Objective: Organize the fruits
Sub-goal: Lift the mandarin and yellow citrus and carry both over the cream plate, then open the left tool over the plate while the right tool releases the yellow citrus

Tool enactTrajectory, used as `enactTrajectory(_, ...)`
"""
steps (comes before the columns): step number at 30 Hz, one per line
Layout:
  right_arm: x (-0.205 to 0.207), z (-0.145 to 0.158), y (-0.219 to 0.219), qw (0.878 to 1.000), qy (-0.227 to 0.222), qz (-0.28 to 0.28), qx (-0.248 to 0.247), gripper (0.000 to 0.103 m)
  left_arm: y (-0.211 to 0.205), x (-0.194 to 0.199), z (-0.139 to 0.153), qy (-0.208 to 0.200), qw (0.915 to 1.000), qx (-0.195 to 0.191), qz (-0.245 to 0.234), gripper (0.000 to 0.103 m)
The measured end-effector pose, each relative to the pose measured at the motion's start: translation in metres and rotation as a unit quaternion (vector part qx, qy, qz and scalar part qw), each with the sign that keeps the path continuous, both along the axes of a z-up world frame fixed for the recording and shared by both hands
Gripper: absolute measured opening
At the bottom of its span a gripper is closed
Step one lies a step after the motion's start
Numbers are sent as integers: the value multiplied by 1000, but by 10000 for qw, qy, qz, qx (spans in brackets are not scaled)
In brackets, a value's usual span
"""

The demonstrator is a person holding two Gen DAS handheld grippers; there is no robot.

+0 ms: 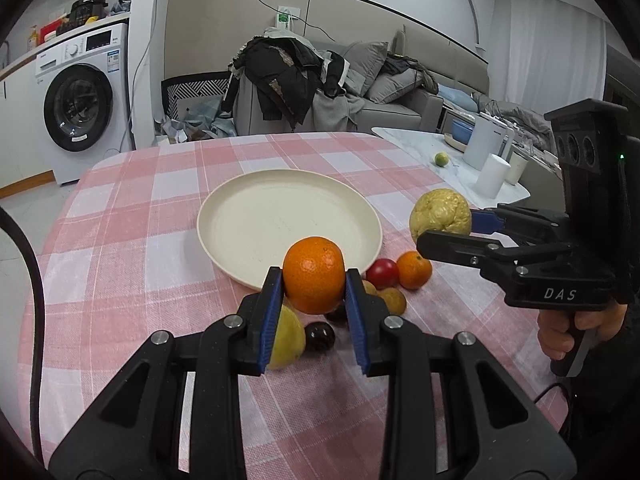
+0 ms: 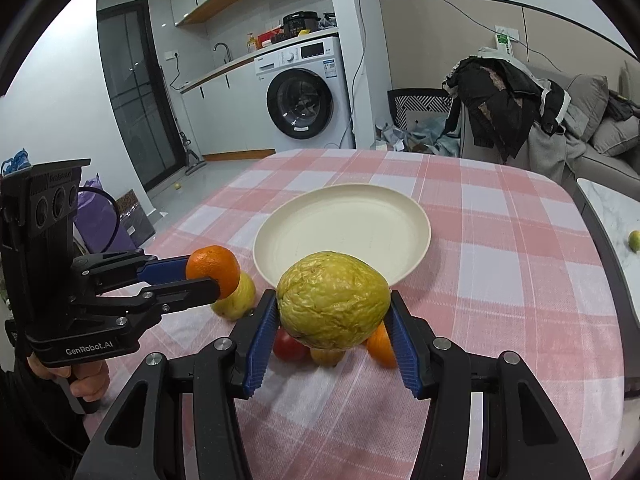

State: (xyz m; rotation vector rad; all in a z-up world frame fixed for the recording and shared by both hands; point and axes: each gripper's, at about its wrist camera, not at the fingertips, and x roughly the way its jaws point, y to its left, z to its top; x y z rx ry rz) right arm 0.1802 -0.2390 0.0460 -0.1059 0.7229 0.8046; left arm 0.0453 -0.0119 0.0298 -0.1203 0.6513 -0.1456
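My left gripper [image 1: 314, 280] is shut on an orange [image 1: 314, 274] and holds it above the table near the front rim of the cream plate [image 1: 248, 220]. My right gripper [image 2: 334, 308] is shut on a wrinkled yellow-green fruit [image 2: 334, 300], also held above the table in front of the plate [image 2: 344, 220]. On the cloth lie a small orange [image 1: 414, 270], a red fruit [image 1: 382, 273], a brownish fruit [image 1: 394, 300], a yellow fruit [image 1: 286, 338] and a dark round fruit [image 1: 319, 336]. The left gripper with its orange [image 2: 212, 270] shows in the right wrist view; the right gripper with its fruit [image 1: 440, 212] shows in the left.
The round table wears a pink checked cloth [image 1: 160, 220]. A white side table [image 1: 420, 148] at the right carries a green fruit [image 1: 441, 159], cups and a kettle. A washing machine [image 1: 80, 108] and a sofa with clothes [image 1: 288, 80] stand behind.
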Motion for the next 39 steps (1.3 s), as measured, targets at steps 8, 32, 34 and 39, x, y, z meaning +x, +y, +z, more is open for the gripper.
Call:
enactTrajectory(8,20,3,12,10000,88,-24,11,54,9,33,-6,101,9997,151,180,28)
enactTrajectory(32,79,-43,60,9967,494,2,-644,54,15,113,-56,729,9964,387,168,28)
enactTrajectory(34,81,-45,62,9965,517,20,-651,54,16,114,-59,758,9962,384,163,28)
enactTrajectory(39,85,-47,64,9962,579,56,-655,54,17,122,-65,842,9954,418,175,28)
